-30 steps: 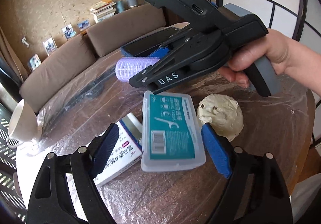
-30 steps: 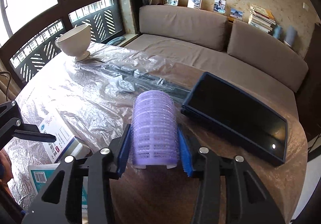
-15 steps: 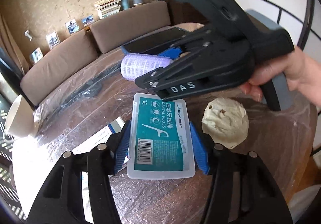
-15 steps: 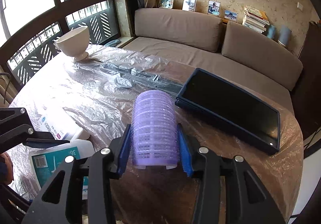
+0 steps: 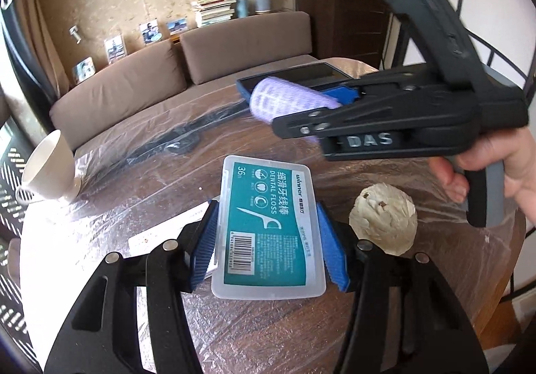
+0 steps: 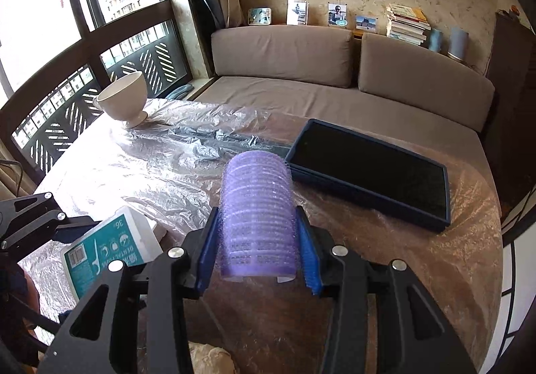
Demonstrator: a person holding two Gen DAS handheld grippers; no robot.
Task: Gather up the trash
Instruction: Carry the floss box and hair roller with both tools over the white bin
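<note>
You are gripping the dental floss box [image 5: 268,230] at lower centre in the left gripper [image 5: 269,246], its jaws having just closed, and clamping the purple hair roller [image 6: 257,216] in the right gripper [image 6: 256,246]; next is carrying both to a bin, which is appearing nowhere, while the crumpled paper ball [image 5: 383,218] is waiting at right

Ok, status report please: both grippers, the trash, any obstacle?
Left hand-held gripper just closed on dental floss box. Right hand-held gripper shut on purple hair roller. Crumpled paper ball on table, uncollected. Nothing blocking.
</note>
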